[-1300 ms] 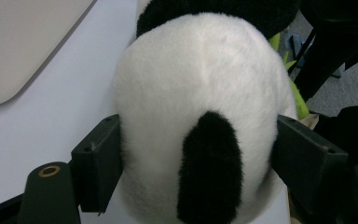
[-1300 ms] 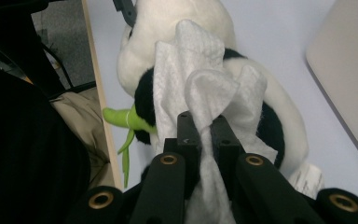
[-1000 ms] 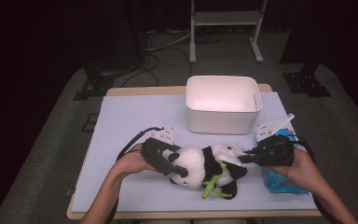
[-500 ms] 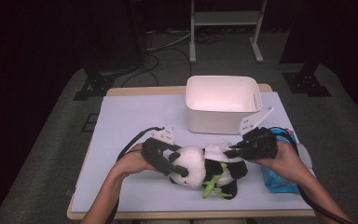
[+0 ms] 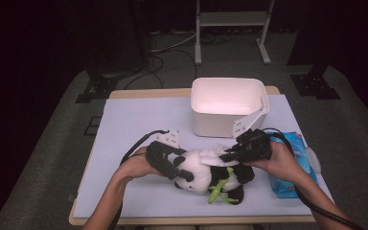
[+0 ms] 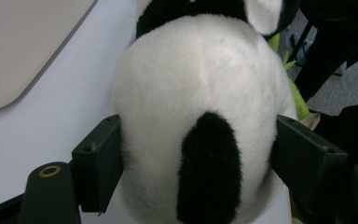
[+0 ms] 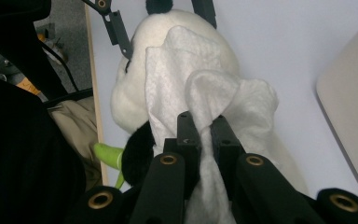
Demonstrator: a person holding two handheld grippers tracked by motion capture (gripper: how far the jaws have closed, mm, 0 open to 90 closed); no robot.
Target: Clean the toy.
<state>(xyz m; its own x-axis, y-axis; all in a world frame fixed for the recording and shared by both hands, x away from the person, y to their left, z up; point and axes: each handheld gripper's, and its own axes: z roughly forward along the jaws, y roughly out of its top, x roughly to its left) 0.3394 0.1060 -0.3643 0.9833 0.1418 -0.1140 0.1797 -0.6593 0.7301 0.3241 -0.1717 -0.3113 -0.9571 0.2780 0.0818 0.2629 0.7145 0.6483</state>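
Lying on its side near the front edge of the pale lavender tabletop point(image 5: 124, 124), the black-and-white plush panda toy point(image 5: 206, 173) is resting just in front of the white rectangular plastic bin point(image 5: 227, 106), with a bright green plush bamboo sprig point(image 5: 219, 188) sticking out from its dark belly toward the person.

The left gripper point(image 5: 170, 165) is clamping the panda's round white head; in the left gripper view its two black jaws are pressing into the fur on either side of the head point(image 6: 200, 121), with one black ear point(image 6: 209, 163) sitting between them, so the jaws are standing fairly wide but gripping. The left hand point(image 5: 141, 165) is wrapping the gripper's body from the table's left side.

The right gripper point(image 5: 230, 155) is reaching in from the right, and the right hand point(image 5: 280, 160) is holding it just above the toy's body. In the right gripper view its jaws are standing narrow and pinching a fold of a crumpled white textured paper wipe point(image 7: 200, 88), which is draping over the panda's white head and shoulder point(image 7: 126, 93). In the high view the wipe point(image 5: 211, 155) is lying on top of the toy, between the two grippers.

Just beside the right hand, toward the table's right edge, a flat blue plastic packet of wipes point(image 5: 292, 182) is lying on the tabletop, partly covered by the forearm.
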